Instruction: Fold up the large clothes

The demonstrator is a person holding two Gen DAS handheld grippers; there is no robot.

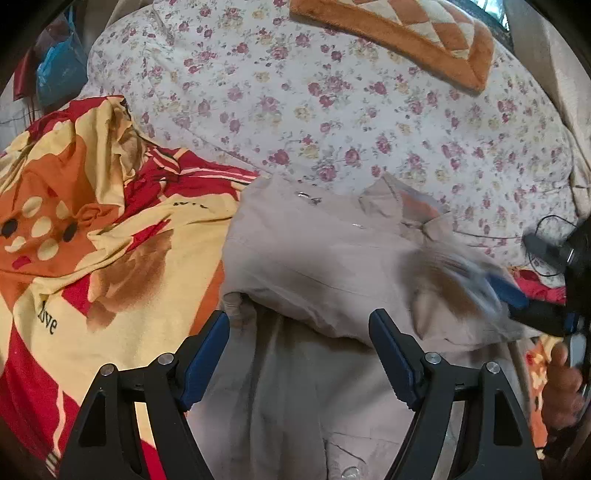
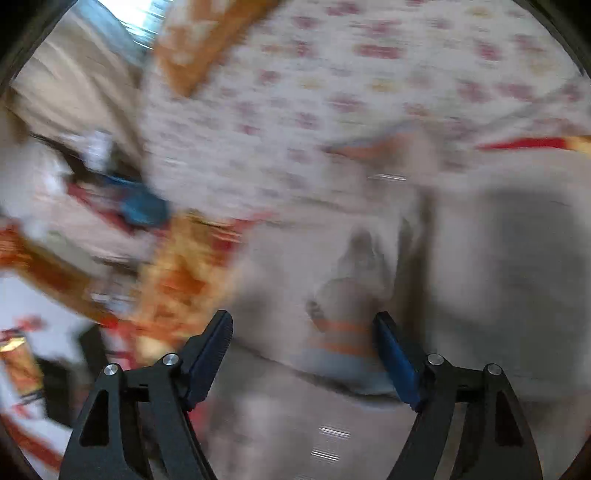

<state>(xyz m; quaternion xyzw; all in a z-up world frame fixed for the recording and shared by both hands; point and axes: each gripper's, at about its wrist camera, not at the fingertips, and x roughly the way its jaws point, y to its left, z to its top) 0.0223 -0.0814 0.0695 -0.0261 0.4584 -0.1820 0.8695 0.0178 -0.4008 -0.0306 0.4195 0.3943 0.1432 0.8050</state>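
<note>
Beige cloth, a large shirt (image 1: 314, 258), is lying partly folded on the flowered sheet (image 1: 332, 110), beside a red and yellow blanket (image 1: 92, 221). It is looking soft, light and floppy; hems and corners are seeming the best holds. Both the left gripper (image 1: 299, 354) and the right gripper (image 2: 304, 354) are hovering spread apart, holding nothing. No containers are showing.

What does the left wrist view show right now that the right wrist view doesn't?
Only the left wrist view shows the red and yellow sheet printed with "Love", the right gripper blurred at the garment's far side, and the left gripper open. Only the right wrist view, heavily blurred, shows orange stripes between the right gripper's open fingers. Both show the beige garment, floral bedding and orange cushion.
</note>
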